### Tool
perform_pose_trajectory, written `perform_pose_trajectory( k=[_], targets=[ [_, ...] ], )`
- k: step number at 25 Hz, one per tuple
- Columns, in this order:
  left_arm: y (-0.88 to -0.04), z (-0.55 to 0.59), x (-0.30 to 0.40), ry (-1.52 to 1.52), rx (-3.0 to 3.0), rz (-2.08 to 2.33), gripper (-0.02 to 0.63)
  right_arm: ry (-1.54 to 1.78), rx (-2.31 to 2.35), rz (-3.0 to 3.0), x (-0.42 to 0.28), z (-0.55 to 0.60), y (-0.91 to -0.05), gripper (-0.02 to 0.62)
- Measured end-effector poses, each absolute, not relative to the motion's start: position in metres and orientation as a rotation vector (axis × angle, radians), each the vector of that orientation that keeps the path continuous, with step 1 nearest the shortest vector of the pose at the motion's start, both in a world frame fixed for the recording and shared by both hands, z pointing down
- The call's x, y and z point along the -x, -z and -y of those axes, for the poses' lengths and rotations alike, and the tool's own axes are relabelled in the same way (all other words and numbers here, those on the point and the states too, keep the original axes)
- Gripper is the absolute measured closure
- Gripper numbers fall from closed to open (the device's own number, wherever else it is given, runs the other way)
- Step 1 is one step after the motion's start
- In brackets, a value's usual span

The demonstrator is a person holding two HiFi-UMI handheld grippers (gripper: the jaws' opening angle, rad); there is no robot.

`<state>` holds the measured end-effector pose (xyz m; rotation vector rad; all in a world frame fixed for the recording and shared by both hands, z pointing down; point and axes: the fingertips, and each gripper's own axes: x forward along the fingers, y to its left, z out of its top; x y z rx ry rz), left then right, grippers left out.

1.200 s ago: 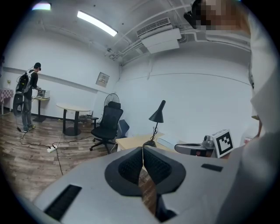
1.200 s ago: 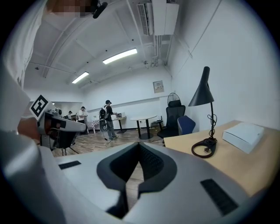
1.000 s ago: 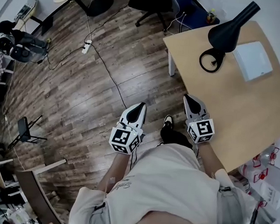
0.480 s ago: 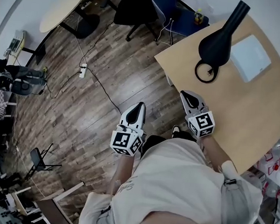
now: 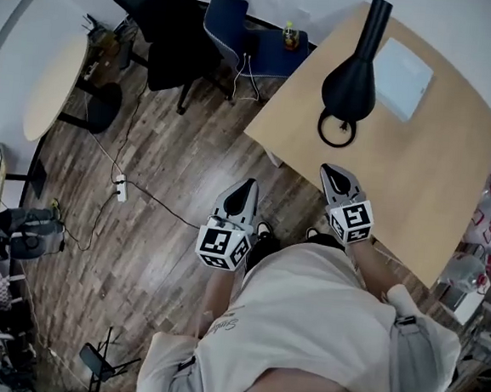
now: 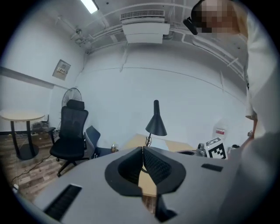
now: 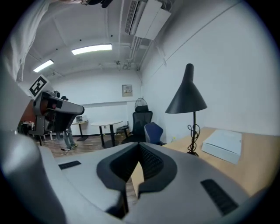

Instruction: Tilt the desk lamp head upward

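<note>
A black desk lamp (image 5: 352, 79) stands on the light wooden desk (image 5: 435, 173). Its cone shade points down and its ring base (image 5: 338, 129) sits near the desk's left edge. In the left gripper view the lamp (image 6: 156, 124) is far ahead; in the right gripper view the lamp (image 7: 187, 98) rises ahead to the right. My left gripper (image 5: 247, 187) hangs over the floor, short of the desk, jaws shut and empty (image 6: 142, 149). My right gripper (image 5: 330, 171) is at the desk's near edge, well short of the lamp base, also shut on nothing (image 7: 139, 145).
A white flat box (image 5: 402, 68) lies on the desk beside the lamp. A black office chair (image 5: 170, 35) and a blue chair (image 5: 226, 23) stand left of the desk, a round table (image 5: 54, 89) farther left. A power strip (image 5: 119, 190) with cables lies on the wooden floor.
The view has swung round, so the desk and lamp now lie more straight ahead and a bit nearer. Both grippers keep their pose, shut, in front of the body.
</note>
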<state>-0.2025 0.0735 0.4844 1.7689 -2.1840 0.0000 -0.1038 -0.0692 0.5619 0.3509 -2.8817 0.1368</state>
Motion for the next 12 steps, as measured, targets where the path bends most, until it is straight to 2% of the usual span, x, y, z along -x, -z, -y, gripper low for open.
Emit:
perform_pose_trajectory(
  k=[5,9,12],
  targets=[
    [-0.477,-0.057,0.227,-0.042,-1.971,2.022,0.591,-0.156,-0.64,2.822,0.092,0.063,-0.55,0.6],
    [-0.476,-0.051,0.229,-0.163,-2.153,1.929,0.591,-0.155,-0.848,2.754,0.078,0.053,-0.544,0.6],
    [-0.486,-0.046,0.225,-0.142,-2.23,1.804,0.591,-0.154,-0.976,2.702,0.066,0.04,-0.543,0.6]
  ],
)
